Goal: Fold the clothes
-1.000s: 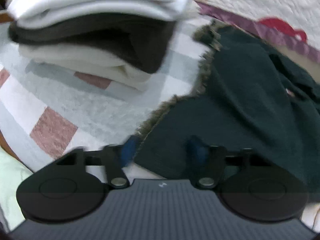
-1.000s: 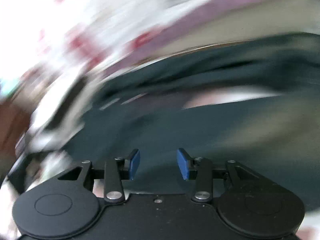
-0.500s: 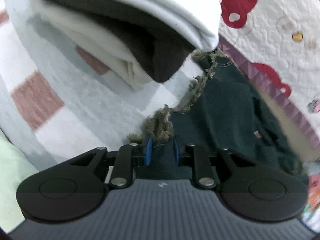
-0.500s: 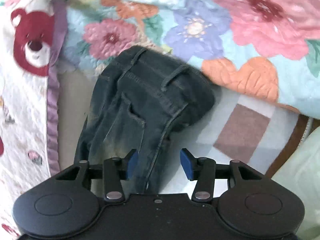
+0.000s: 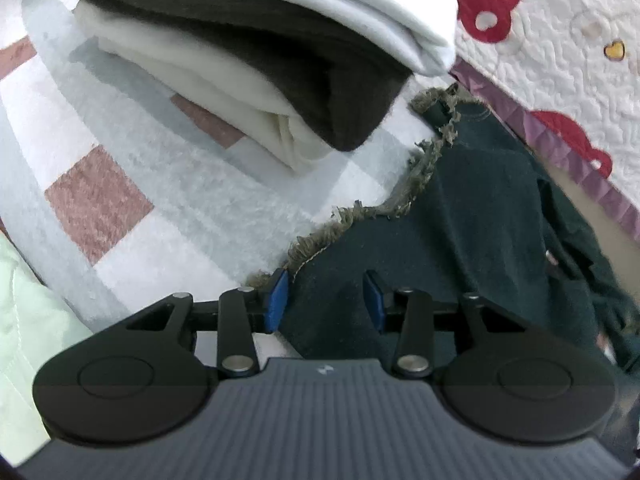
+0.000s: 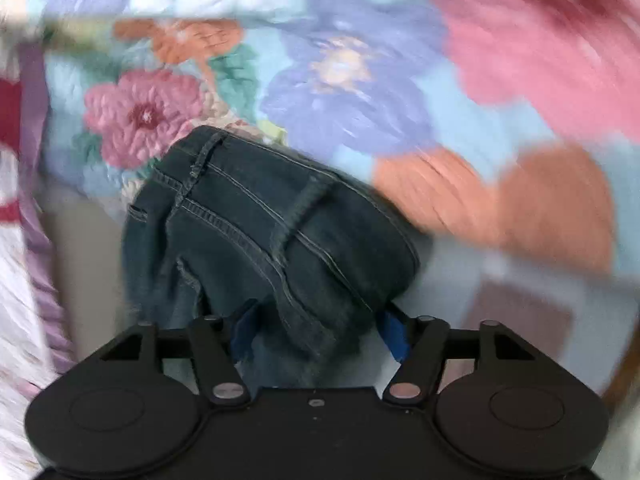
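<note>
Dark blue jeans [image 5: 480, 220] lie on a checked blanket [image 5: 160, 200], their frayed hem [image 5: 424, 168] curling along the edge. My left gripper [image 5: 325, 300] sits low over that leg. Its jaws are opening, and the denim lies loose between the blue pads [image 5: 276, 300]. In the right wrist view the folded waistband end of the jeans [image 6: 280, 220] bulges up, belt loops showing. My right gripper [image 6: 319, 332] straddles it. Its jaws are closing with the denim between them, and the pads [image 6: 394, 334] still stand wide apart.
A stack of folded clothes [image 5: 248, 52], white over dark brown over cream, rests on the blanket just beyond the hem. A white quilt with red bears [image 5: 560, 40] lies to the right. A floral quilt [image 6: 360, 80] lies behind the waistband. Pale green fabric [image 5: 16, 320] edges the left.
My left gripper had pinched the frayed hem and has let it go, its pads now apart. My right gripper swung over and came down onto the waistband, which now lies between its pads.
</note>
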`<state>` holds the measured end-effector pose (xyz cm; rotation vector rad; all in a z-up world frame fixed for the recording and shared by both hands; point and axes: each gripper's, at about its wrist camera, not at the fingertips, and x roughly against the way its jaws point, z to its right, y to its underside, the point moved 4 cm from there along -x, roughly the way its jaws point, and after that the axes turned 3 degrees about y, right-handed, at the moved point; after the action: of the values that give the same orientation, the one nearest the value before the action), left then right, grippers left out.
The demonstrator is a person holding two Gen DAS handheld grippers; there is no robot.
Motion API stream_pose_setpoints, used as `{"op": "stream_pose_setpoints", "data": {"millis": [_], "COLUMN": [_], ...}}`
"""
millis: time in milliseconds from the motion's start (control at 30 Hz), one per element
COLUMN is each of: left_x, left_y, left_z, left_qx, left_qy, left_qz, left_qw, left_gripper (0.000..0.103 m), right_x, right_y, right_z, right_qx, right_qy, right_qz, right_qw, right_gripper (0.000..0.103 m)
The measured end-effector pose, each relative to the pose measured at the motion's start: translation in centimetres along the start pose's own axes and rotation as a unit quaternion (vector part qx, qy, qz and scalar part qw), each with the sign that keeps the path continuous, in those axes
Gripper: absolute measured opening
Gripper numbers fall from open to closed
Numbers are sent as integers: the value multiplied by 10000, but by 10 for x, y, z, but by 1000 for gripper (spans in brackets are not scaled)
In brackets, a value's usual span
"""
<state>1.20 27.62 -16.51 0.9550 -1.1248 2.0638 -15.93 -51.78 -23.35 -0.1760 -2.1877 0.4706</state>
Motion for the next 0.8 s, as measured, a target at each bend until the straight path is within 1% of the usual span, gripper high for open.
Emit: {"op": "stream_pose_setpoints", "data": {"millis": [33,67,100,133,167,200,267,333,400,500,600,667,700,733,800], "left_x": [-1,-1,0,0,1,1,3,4,7,11,14,14,13,12,13], "left_y": [-1,-1,-1,-1,-1,0,1,3,4,2,2,5,7,10,20], "left_z": [2,2,3,3,4,5,8,10,10,6,5,7,7,7,1], "left_qx": [-54,-88,-113,-187,-293,-380,-480,-465,-404,-218,-59,-166,-225,-279,-362], "left_qy": [-33,-57,-80,-114,-157,-160,-87,31,133,332,508,468,410,334,137], "left_qz": [-27,-63,-104,-171,-256,-330,-466,-576,-573,-465,-358,-340,-396,-493,-814], "left_qw": [10000,9999,9998,9996,9991,9986,9977,9973,9975,9981,9980,9982,9981,9978,9959], "left_gripper": [40,40,40,40,40,40,41,44,45,47,52,54,54,54,54], "right_x": [6,24,49,73,96,103,99,78,60,45,42,41,40,40,41], "right_y": [-1,2,7,12,16,12,-3,-14,-10,3,3,0,0,1,4], "right_z": [-16,-39,-67,-82,-93,-86,-56,-17,8,21,21,20,19,19,19], "right_qx": [506,1223,2029,2603,3062,3109,2821,2184,1828,1847,1920,1945,1981,2021,2092], "right_qy": [41,-9,-101,-27,124,331,795,1072,1177,1328,1332,1313,1317,1329,1351], "right_qz": [223,598,1039,1497,1959,2085,2030,1577,1267,1094,1116,1124,1123,1124,1132], "right_qw": [9985,9907,9736,9539,9315,9267,9343,9570,9678,9676,9659,9656,9648,9638,9619], "right_gripper": [20,19,17,16,16,16,17,16,16,17,19,20,20,21,21]}}
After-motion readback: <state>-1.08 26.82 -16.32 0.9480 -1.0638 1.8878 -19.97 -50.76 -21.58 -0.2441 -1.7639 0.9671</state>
